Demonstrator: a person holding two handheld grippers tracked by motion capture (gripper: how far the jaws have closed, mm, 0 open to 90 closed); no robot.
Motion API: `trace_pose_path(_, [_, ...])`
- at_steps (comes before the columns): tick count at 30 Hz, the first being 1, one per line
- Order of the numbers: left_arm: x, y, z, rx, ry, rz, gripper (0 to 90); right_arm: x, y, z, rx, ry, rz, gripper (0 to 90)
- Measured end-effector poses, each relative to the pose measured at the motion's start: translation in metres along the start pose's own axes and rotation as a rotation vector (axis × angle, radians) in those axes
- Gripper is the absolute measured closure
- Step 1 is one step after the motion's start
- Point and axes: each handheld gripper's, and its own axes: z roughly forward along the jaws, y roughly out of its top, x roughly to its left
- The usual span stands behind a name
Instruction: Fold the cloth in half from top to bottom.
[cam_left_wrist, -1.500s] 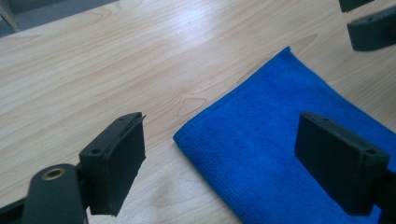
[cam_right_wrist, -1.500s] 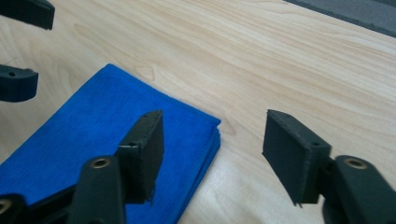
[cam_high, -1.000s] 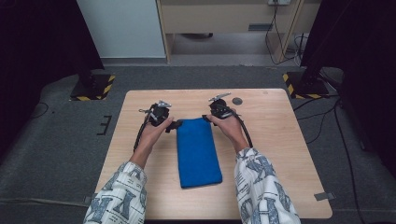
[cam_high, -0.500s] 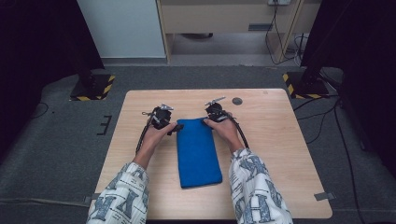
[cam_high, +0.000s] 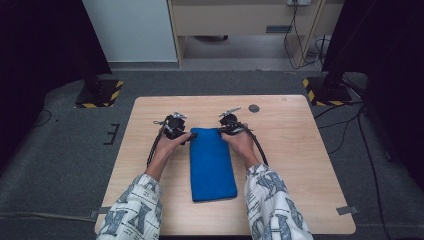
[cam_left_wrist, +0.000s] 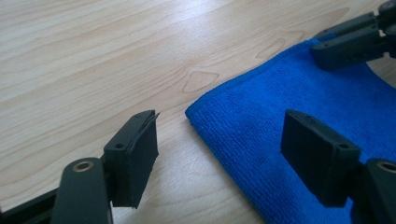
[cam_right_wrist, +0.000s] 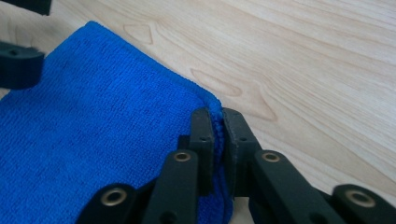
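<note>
A: What am I seeing on my rig?
B: I've got a left gripper (cam_high: 174, 125) and right gripper (cam_high: 229, 122), both black, flat rectangular pads (cam_left_wrist: 135, 154), brass-coloured rivets, black cables (cam_high: 260, 147) trailing back.
A: Clothing?
B: My sleeves (cam_high: 132, 210) are white with dark blue-grey block print.

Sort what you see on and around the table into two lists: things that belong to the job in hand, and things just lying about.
In the job:
- blue cloth
- right gripper, shut on the cloth's far corner
- left gripper, open astride the other far corner

Lying about:
- small dark disc on the table
- cables on the floor
</note>
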Motion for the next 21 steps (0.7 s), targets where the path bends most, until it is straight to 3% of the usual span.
trace_pose_path(4, [-0.001, -0.002, 0.010, -0.003, -0.007, -0.009, 28.6, -0.001, -0.005, -0.004, -0.008, 0.004, 0.005, 84.4])
trace_pose_path(11, [0.000, -0.005, 0.016, 0.000, 0.031, 0.004, 33.3, -0.002, -0.010, -0.006, -0.023, 0.012, 0.022, 85.3])
trace_pose_path(15, [-0.003, -0.004, 0.017, -0.001, 0.036, 0.028, 50.6, -0.002, -0.010, -0.007, -0.024, 0.012, 0.013, 85.8])
trace_pose_path(17, [-0.006, -0.004, 0.017, -0.005, 0.010, 0.030, 63.6, -0.002, -0.010, -0.009, -0.028, 0.016, 0.017, 85.9])
trace_pose_path(21, [-0.011, -0.003, 0.018, 0.002, -0.016, 0.036, 79.6, -0.003, -0.010, -0.013, -0.032, 0.020, 0.013, 86.1])
